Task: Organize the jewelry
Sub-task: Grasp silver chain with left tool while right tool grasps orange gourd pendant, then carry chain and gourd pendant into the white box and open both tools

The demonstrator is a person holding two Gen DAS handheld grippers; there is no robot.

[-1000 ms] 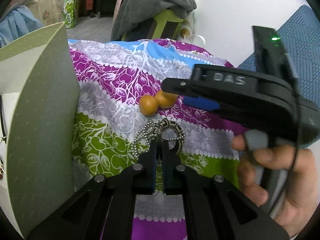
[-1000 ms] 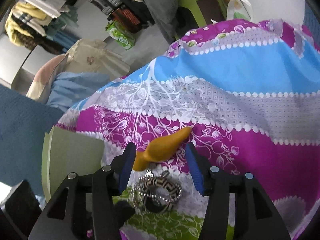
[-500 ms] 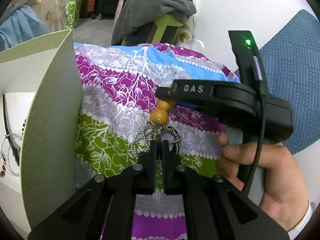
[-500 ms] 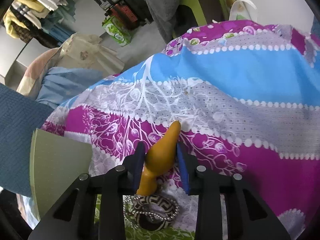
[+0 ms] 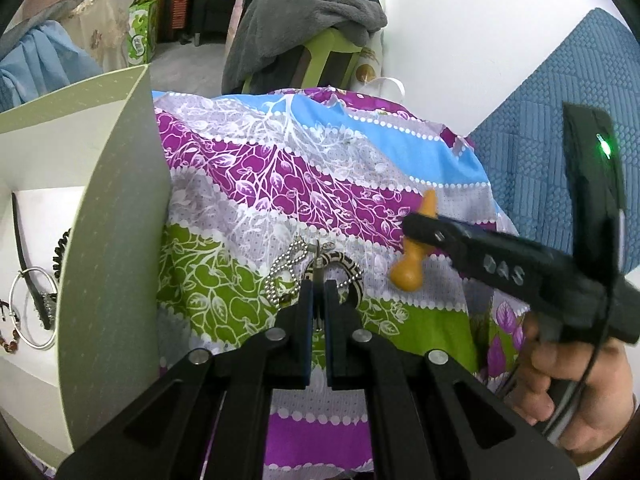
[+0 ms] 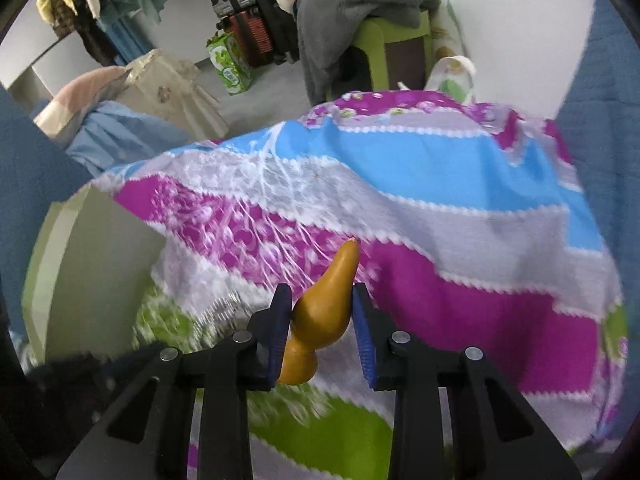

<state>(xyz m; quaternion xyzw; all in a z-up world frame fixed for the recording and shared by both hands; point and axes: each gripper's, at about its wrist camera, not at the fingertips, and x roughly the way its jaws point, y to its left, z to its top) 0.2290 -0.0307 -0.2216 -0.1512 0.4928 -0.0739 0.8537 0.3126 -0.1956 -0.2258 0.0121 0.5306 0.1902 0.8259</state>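
In the left wrist view my left gripper (image 5: 318, 286) is shut on a thin metal clasp (image 5: 317, 258) that sticks up beside a black-and-cream patterned bangle (image 5: 352, 268) and a silver ball chain (image 5: 282, 272) lying on the floral cloth. To the right, my right gripper (image 5: 416, 224) holds an orange gourd-shaped pendant (image 5: 406, 276) just above the cloth. In the right wrist view the right gripper (image 6: 320, 294) is shut on that pendant (image 6: 328, 304), both blue pads pressing its sides, with the thin tip pointing away.
An open pale-green jewelry box (image 5: 108, 240) stands at the left, with a silver hoop (image 5: 30, 308) and a black strap (image 5: 20, 236) inside. The floral cloth (image 5: 280, 184) covers the surface. A hand (image 5: 580, 380) grips the right tool. A chair with grey clothes (image 5: 304, 12) stands behind.
The right gripper closed on the orange pendant and carried it up and to the right, away from the bangle and chain. The left gripper stayed put, still shut.
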